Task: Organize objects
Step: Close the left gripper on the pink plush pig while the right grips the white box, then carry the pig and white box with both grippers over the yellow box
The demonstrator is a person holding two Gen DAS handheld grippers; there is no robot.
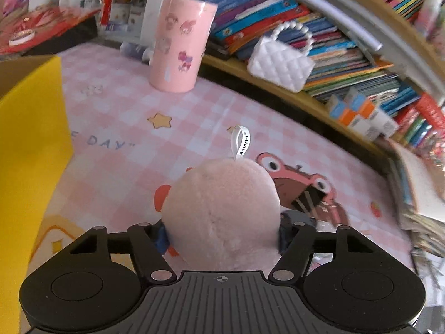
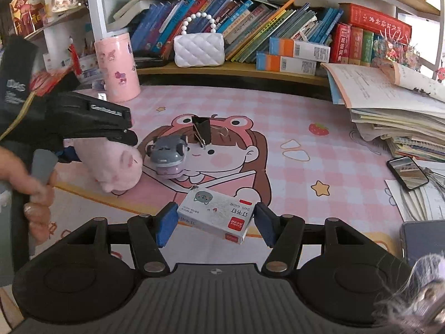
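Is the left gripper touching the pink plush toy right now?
Touching. In the left wrist view the pink plush toy fills the left gripper, both fingers pressed into its sides. The right wrist view also shows it clamped around the toy.

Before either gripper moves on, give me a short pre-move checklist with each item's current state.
1. Left gripper closed on the pink plush toy: ok, pads press its sides.
2. Right gripper holding the white staple box: ok; one corner meets the left pad, the other hides behind the right.
3. Box sits square in the jaws: not ok, it is skewed.
4. Grey toy-shaped stapler apart from the plush: cannot tell, they look very close.
5. Black binder clip out of both jaws: ok.
6. Yellow bin visible beside the plush: ok.
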